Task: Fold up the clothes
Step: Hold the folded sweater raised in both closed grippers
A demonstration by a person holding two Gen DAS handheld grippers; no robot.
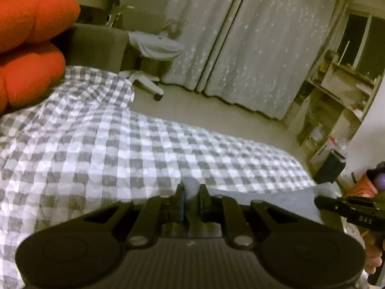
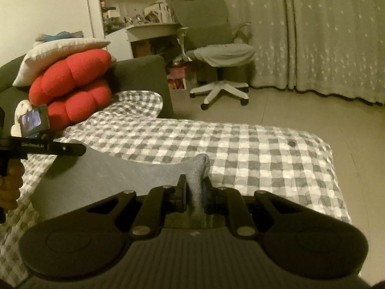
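both grippers are clamped on the same grey garment (image 2: 113, 175), which hangs stretched between them just above the checked bedspread (image 2: 240, 149).

left gripper (image 1: 191, 190): jaws nearly together, a bunched fold of grey cloth pinched between the pads, fabric poking up past the fingertips. from this camera the cloth runs off to the right, toward the right gripper (image 1: 322, 202) whose black finger tips enter from the right edge, gripping the far end of the cloth.

right gripper (image 2: 193, 187): jaws narrow, blue pads visible on both sides of a thick ridge of grey fabric pressed between them. cloth spreads left as a flat dark sheet to the left gripper (image 2: 79, 149), seen side-on at the left edge with a hand (image 2: 10, 187) under it.

garment sits at the near edge of the bed, in front of both cameras; how much of it touches the spread i can't tell.

red cushions (image 2: 72, 89) stacked at the far left end of the bed with a white pillow (image 2: 55, 53) on top. office chair (image 2: 216, 55) on the floor beyond, starred curtains (image 2: 324, 36) behind it.
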